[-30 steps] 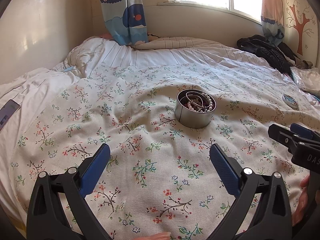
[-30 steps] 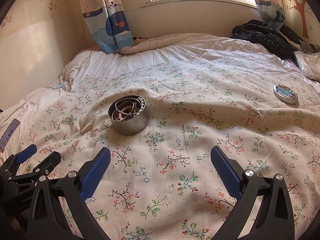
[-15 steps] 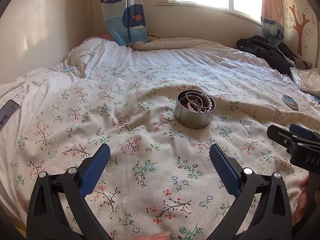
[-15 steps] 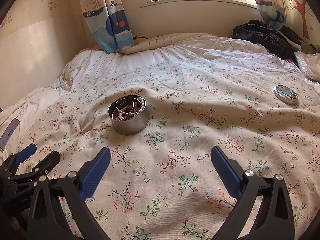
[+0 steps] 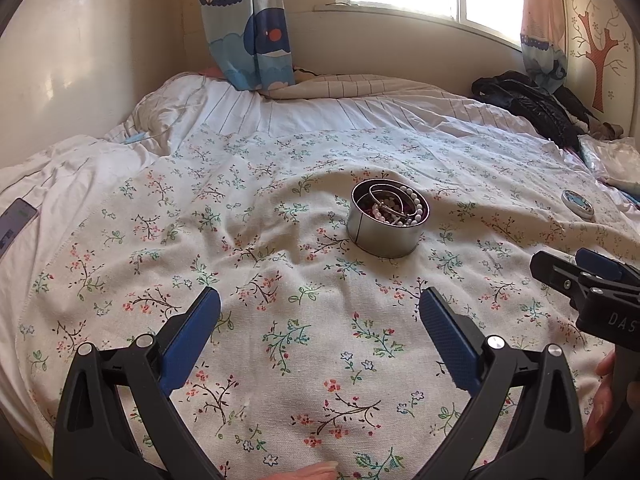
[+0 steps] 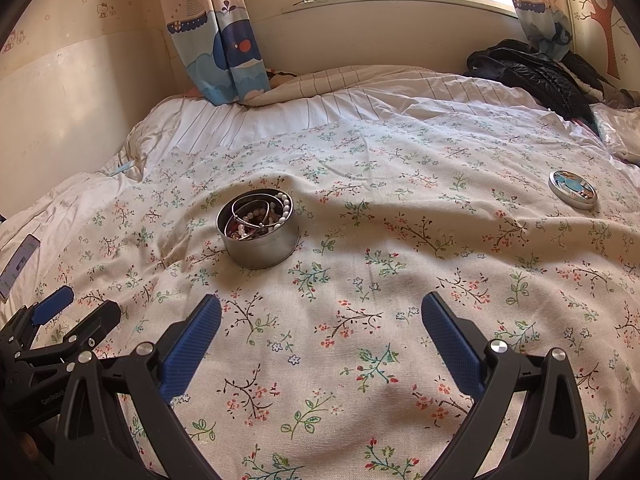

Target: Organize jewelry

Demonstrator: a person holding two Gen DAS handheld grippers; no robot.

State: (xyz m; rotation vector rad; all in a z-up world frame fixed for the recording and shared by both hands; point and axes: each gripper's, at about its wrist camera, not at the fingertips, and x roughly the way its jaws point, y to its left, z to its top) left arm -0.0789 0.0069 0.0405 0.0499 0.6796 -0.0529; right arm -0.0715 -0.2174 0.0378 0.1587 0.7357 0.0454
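Left wrist view is showing the left claw (image 5: 320, 316) spread wide and gripping nothing, hovering over the flowered bedspread (image 5: 280, 344). The round tin (image 5: 387, 227), holding beads and bangles, is sitting ahead of it and slightly to its right, well apart from the pads. The lid (image 5: 577, 202) is lying far off to the right, beyond the right claw (image 5: 576, 270), which is poking in at the edge.

Right wrist view is showing the right claw (image 6: 321, 318) spread open too, pinching nothing. The tin (image 6: 258, 232) is lying ahead and to its left, the lid (image 6: 573, 189) ahead and far to its right. Being round, neither has a long axis. The right claw is looking nearer the lid, so I judge it better placed to fetch it, while the left is facing the tin almost squarely.
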